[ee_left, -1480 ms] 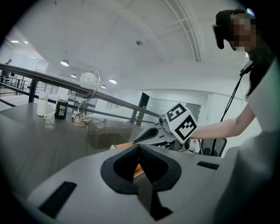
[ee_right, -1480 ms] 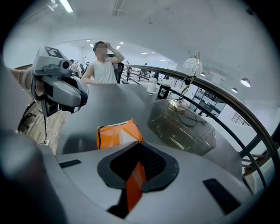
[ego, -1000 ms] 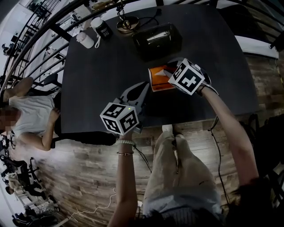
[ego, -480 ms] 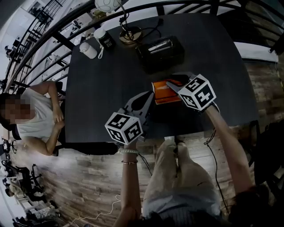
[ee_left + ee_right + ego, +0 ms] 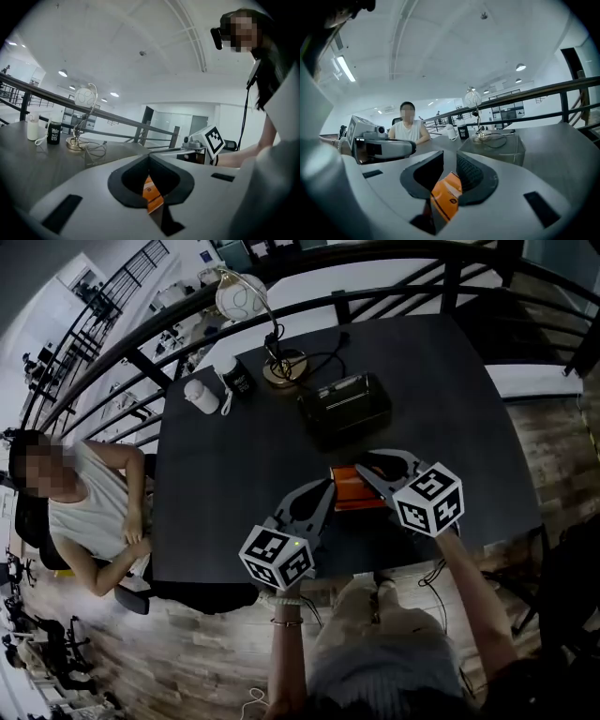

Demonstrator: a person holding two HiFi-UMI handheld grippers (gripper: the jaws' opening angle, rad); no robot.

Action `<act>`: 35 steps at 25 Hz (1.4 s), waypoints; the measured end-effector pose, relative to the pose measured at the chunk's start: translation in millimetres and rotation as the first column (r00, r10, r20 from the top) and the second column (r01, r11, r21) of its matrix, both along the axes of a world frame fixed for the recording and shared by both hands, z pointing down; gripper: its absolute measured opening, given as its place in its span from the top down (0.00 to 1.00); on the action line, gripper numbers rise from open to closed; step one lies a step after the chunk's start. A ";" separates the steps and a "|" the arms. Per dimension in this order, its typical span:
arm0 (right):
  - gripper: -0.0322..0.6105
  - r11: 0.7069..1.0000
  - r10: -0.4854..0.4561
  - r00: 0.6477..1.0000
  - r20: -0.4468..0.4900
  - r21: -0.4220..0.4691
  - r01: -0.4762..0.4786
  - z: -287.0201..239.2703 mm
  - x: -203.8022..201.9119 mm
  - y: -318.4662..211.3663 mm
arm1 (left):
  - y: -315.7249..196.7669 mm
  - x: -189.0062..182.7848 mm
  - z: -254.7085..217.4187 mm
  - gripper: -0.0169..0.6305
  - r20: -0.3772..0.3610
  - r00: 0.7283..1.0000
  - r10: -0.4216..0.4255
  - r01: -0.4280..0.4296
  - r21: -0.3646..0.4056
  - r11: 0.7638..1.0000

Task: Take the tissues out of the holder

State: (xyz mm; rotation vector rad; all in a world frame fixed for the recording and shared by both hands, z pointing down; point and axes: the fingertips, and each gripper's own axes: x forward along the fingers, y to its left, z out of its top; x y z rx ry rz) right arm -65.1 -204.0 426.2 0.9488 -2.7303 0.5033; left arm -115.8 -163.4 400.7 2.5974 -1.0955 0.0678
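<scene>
The orange pack point(image 5: 354, 488) is out of the holder point(image 5: 345, 409). It sits on the person's side of the holder, apart from it, over the table point(image 5: 216, 474); I cannot tell if it rests on the top or is lifted.

Both tools are on it. The left gripper point(image 5: 328, 487) has its jaws nearly together, pinching a thin edge of the pack that shows as an orange sliver between the pads. The right gripper point(image 5: 366, 466) is clamped on a fuller part, with the pack filling the gap between its ribbed pads.

The risks, as I judge them:
- Two grips on one soft pack — if the hands drift apart, the wrap may stretch or tear, or the thin left pinch may slip off.
- The pack is far from the holder and close to the table's near edge; if both let go at once, it could slide off to the floor.
- A hard squeeze may crush the tissues.

The left forearm comes up from below and its gripper points up and right toward the holder. The right arm reaches in from the lower right, gripper angled up and left — the two sets of jaws meet at the pack.
</scene>
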 end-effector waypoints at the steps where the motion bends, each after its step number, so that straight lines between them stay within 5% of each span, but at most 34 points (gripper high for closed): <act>1: 0.80 1.000 -0.004 1.000 0.005 0.010 0.004 -3.8 -1.0 3.9 | 1.7 0.4 -3.0 0.96 0.000 1.000 0.003 -0.003 0.009 1.000; 15: 0.93 0.985 -0.016 0.998 0.066 0.171 0.004 -74.6 -9.1 8.6 | -7.2 16.5 -61.2 0.96 0.022 0.997 0.069 -0.072 0.165 0.984; 35: 0.93 0.966 0.012 0.995 0.101 0.257 -0.038 -91.8 3.2 11.7 | -10.2 30.6 -76.2 0.96 0.063 0.994 0.093 -0.104 0.217 0.971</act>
